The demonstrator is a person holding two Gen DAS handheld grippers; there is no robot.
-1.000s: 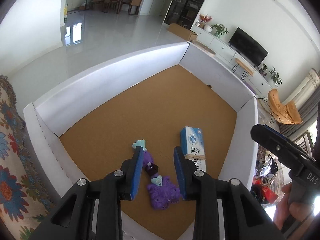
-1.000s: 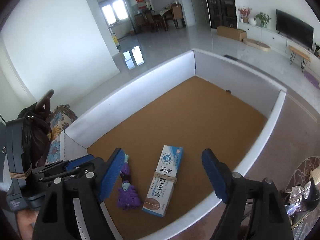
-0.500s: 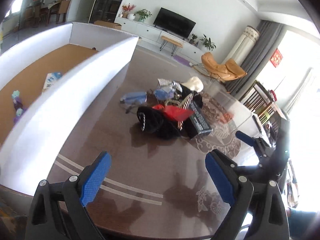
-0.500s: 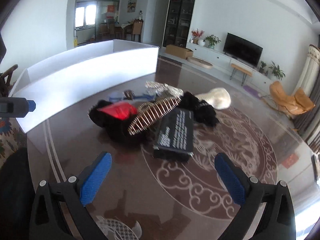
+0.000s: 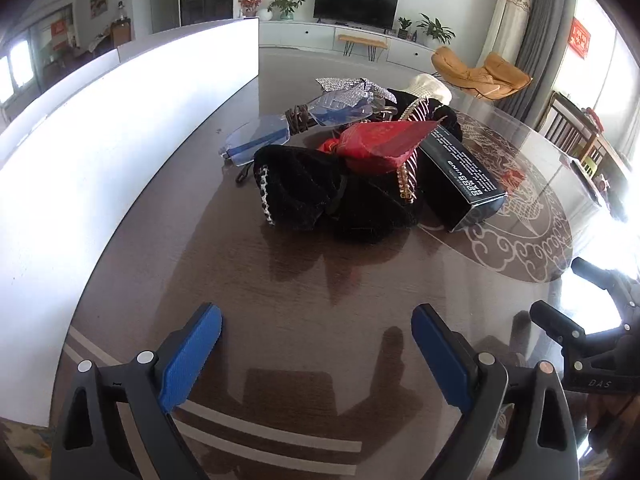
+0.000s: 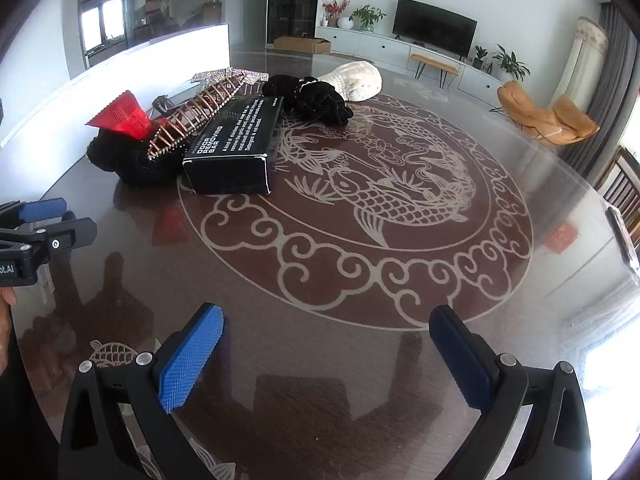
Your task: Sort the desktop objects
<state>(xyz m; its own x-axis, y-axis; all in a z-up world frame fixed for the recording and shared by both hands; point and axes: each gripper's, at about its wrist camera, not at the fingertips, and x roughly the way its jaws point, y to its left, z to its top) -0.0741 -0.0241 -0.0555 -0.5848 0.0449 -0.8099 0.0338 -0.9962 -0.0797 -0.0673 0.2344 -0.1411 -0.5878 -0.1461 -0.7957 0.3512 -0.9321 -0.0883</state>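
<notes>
A pile of objects lies on the dark table: a black box (image 5: 460, 168) (image 6: 236, 144), a black velvet item (image 5: 320, 196) (image 6: 128, 160), a red piece (image 5: 384, 140) (image 6: 124, 116), a clear blue package (image 5: 260, 136), a silver sequin bow (image 5: 344, 84), a striped clip (image 6: 196, 116), a black scrunchie (image 6: 308, 96) and a cream knit item (image 6: 356, 80). My left gripper (image 5: 316, 344) is open and empty, in front of the pile. My right gripper (image 6: 326, 344) is open and empty over the table's dragon pattern, right of the pile.
A white-walled box (image 5: 120, 112) (image 6: 120, 68) stands left of the pile. The right gripper shows at the right edge of the left wrist view (image 5: 592, 336); the left one shows at the left edge of the right wrist view (image 6: 36, 232). A phone (image 6: 624, 236) lies at the far right.
A second ago both grippers hung over the white box, the left nearly closed around a purple toy. Both have swung away to the table, open, and now face the pile from closer.
</notes>
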